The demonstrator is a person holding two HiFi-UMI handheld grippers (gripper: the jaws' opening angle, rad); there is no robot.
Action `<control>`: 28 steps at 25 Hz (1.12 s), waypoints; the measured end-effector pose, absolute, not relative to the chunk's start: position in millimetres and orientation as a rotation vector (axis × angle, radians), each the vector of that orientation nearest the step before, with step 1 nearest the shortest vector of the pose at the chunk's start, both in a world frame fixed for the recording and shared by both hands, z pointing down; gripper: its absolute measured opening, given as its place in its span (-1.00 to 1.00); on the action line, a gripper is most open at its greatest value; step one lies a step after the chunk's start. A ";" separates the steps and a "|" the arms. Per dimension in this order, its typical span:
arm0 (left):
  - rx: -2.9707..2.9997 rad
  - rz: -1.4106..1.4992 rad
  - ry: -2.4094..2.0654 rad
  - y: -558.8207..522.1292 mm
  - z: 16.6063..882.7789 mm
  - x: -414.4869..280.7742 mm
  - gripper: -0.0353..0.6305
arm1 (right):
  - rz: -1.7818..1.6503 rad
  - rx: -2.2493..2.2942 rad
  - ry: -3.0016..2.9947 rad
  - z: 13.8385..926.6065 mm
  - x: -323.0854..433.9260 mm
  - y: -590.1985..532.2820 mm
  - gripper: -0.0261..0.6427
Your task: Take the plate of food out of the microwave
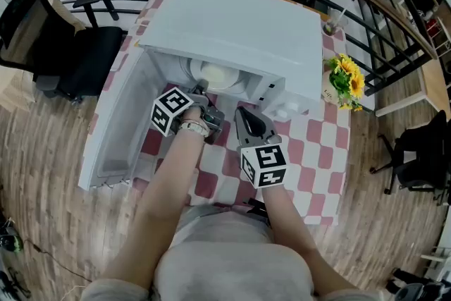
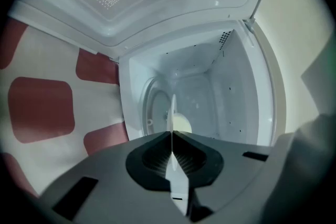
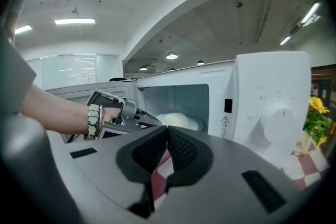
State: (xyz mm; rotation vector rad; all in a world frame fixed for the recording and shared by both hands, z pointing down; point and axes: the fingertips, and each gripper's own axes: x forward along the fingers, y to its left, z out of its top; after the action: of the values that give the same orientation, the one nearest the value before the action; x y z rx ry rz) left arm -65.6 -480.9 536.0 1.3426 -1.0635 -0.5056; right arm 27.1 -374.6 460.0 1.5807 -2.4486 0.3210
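**Left jaws pinch the plate rim; the draw-out comes next**

Closed tight in its own view, the left gripper (image 2: 172, 136) has its jaws clamped on the thin white rim of the plate (image 2: 171, 110), which shows edge-on between the pads. The plate sits inside the microwave (image 1: 239, 32), close to the front of the cavity, with the pale rounded food (image 3: 176, 120) on it. The door (image 1: 116, 116) hangs fully open to the left, so the opening is free. The microwave stands toward the far edge of the checked surface (image 1: 313, 144).

The right gripper (image 1: 244, 115) hovers above the surface in front of the control panel (image 3: 273, 107), just beside the left one. Its jaws are pressed together with nothing between them; only the checked cloth shows below.

The step in hand looks like the grasp itself, made and ready for extraction. Whether the plate is off the cavity floor I cannot tell. The next move calls for drawing the plate straight out toward the near edge, kept level so the food does not slide. A one-sided rim grip may let the plate tip, so the right gripper could steady the opposite rim once it clears the opening.
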 end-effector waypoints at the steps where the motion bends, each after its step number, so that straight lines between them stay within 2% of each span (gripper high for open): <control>1: 1.348 -0.512 -1.059 -479.4 534.4 -65.4 -0.86 | 0.317 1.582 -2.450 459.1 26.9 -373.5 -0.85; 28: 1.405 -0.668 -0.982 -401.8 495.3 -70.9 -0.86 | 0.208 1.648 -2.521 426.5 22.6 -329.9 -0.86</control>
State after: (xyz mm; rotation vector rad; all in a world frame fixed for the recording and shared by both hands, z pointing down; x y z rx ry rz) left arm -70.9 -401.8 495.3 1.4046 -0.9819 -0.6683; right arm 22.6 -329.9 426.5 1.6484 -2.5215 0.2082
